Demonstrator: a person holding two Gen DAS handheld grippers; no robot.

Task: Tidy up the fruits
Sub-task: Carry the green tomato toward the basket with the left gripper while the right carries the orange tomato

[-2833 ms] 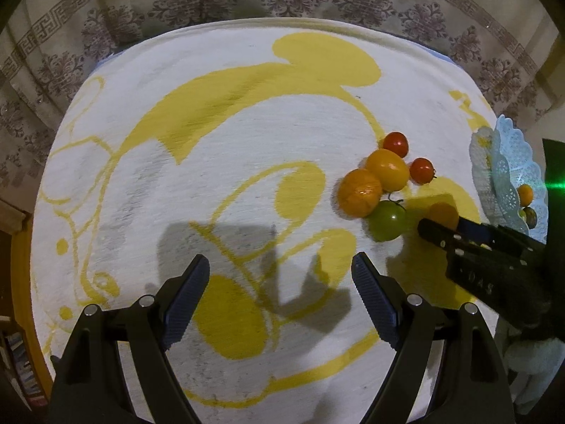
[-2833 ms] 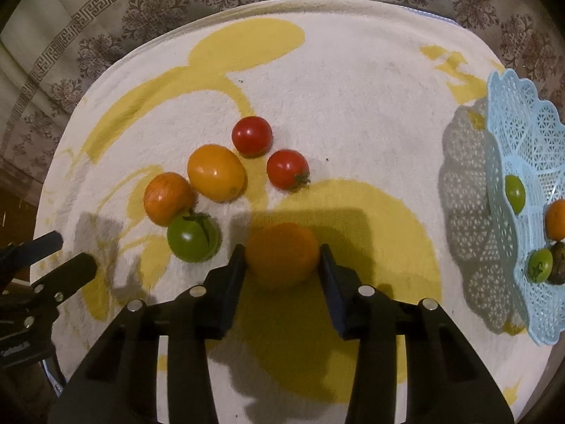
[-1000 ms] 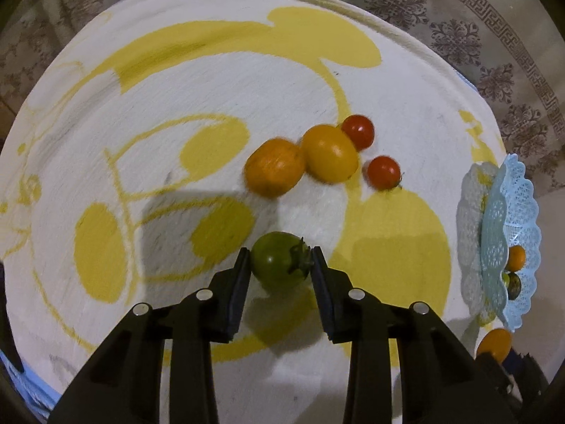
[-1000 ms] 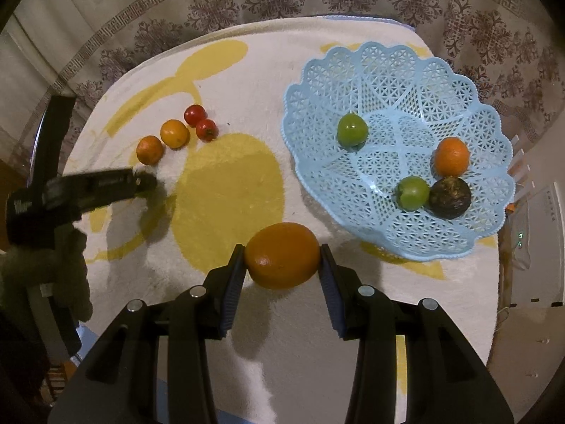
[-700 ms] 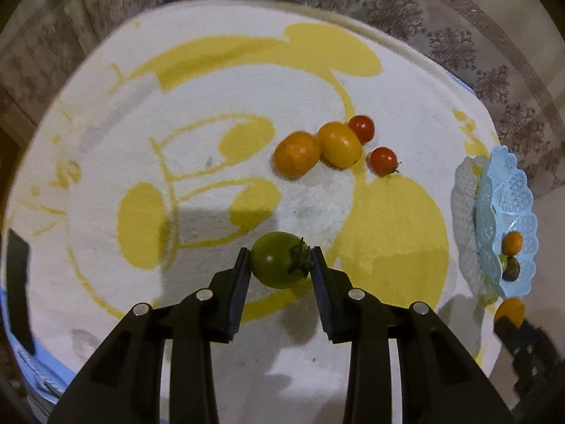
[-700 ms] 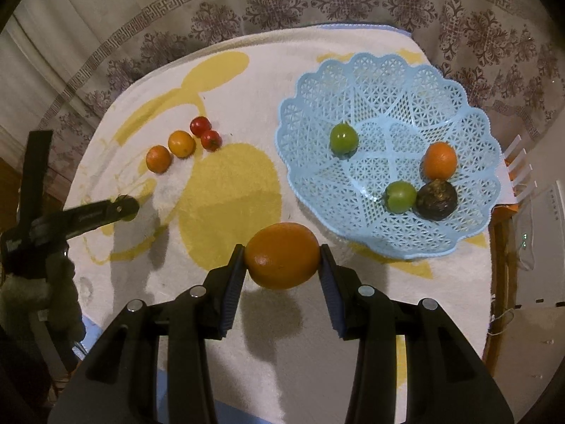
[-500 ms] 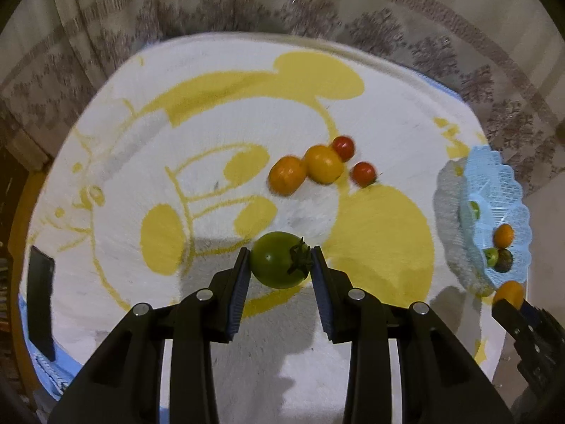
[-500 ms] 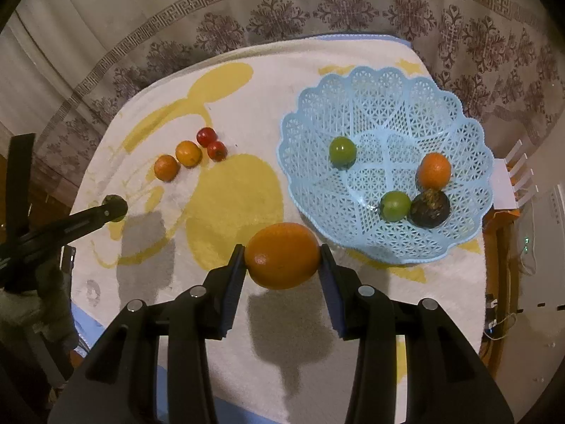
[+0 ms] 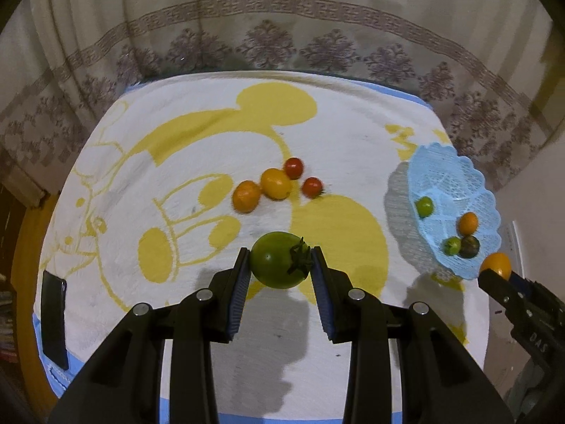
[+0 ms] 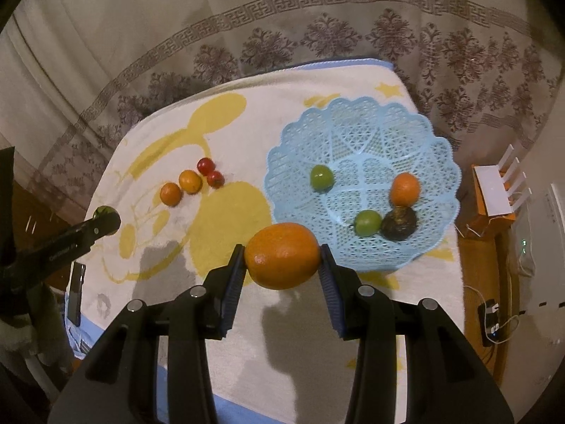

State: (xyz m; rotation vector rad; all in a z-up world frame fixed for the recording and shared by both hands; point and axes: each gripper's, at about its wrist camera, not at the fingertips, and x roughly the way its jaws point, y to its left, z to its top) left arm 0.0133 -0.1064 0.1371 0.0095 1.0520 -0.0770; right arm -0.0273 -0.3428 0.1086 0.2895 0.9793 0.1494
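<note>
Fruit held aloft in both grippers, basket not yet reached.

Left gripper (image 9: 279, 265) clamps a green tomato (image 9: 279, 264) above the towel (image 9: 339, 134); right gripper (image 10: 282, 256) clamps an orange (image 10: 281, 255) just short of the blue basket's (image 10: 416, 130) near rim. Both fruits are round and pinched only at their sides, so either could slip out and roll off the towel's edge; a hard drop into the shallow basket might bounce a fruit out or knock those inside. Counted: four fruits in the basket (two green, one orange, one dark); four on the towel (two red tomatoes, two orange-yellow fruits); two held; one basket; two grippers.
</note>
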